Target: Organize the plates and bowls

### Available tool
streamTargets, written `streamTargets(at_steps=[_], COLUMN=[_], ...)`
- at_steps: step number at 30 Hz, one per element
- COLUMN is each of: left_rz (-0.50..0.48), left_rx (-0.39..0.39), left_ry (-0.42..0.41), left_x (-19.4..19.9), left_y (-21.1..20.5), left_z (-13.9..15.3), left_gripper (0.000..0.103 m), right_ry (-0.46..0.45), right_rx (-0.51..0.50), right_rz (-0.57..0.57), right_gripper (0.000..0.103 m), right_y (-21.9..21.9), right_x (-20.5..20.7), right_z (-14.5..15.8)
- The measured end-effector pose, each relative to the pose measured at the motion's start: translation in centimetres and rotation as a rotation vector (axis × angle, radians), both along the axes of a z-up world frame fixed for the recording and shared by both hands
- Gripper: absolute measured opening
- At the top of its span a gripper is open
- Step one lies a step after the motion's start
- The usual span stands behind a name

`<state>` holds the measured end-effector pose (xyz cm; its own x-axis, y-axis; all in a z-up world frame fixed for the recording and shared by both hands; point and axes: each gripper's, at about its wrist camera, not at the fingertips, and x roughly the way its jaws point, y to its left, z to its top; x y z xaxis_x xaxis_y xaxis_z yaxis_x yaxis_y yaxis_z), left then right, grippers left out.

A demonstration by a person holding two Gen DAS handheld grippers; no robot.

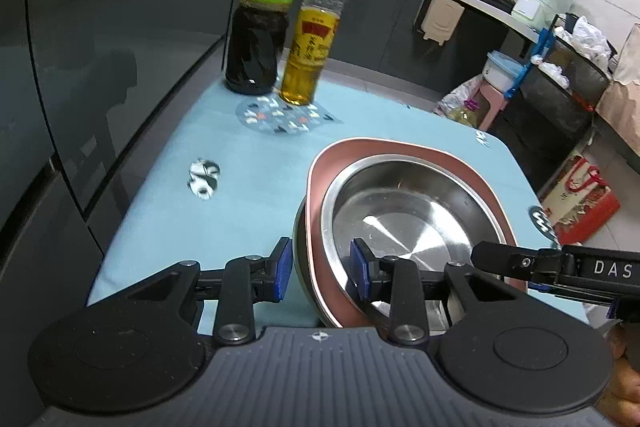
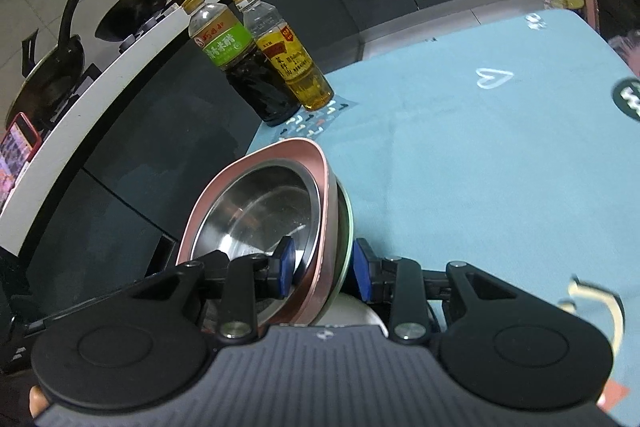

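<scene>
We carry a stack of bowls with both grippers

Our left gripper (image 1: pixel 322 271) squeezes one side of the stack and our right gripper (image 2: pixel 322 269) squeezes the other side, each with one blue pad inside the rim and one outside. The stack is a shiny steel bowl (image 1: pixel 404 215) sitting in a pink bowl (image 1: pixel 404 147), with another metal bowl (image 2: pixel 345 227) under that. It looks lifted a bit above the blue tablecloth (image 1: pixel 248 195), near the two bottles (image 1: pixel 280 23). We think the stack is stiff and a bit heavy. Metal is slippery, so the bowls could slide apart if we tip them. The rims on both sides are the best places to hold.
</scene>
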<state>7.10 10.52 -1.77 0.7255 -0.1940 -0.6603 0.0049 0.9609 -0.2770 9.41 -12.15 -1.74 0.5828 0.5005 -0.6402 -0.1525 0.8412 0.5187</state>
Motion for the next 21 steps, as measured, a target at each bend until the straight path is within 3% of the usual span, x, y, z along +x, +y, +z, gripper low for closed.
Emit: streamTargets(at_steps=[12,21], left_rz=[-0.027,-0.045], left_rx=[0.018,0.036], left_ry=[0.004,0.041], left_x=[-4.3,-4.9], left_y=[-1.7,-2.4], left_z=[-0.2,-1.3], left_gripper=[0.029,0.029], right_ry=[-0.021,0.008], right_rx=[0.0,0.004], right_rz=[-0.008,-0.018], right_gripper=[0.023,0.023], right_y=[-1.2,-1.7], right_x=[-4.2,-5.1], right_z=[-0.2,-1.3])
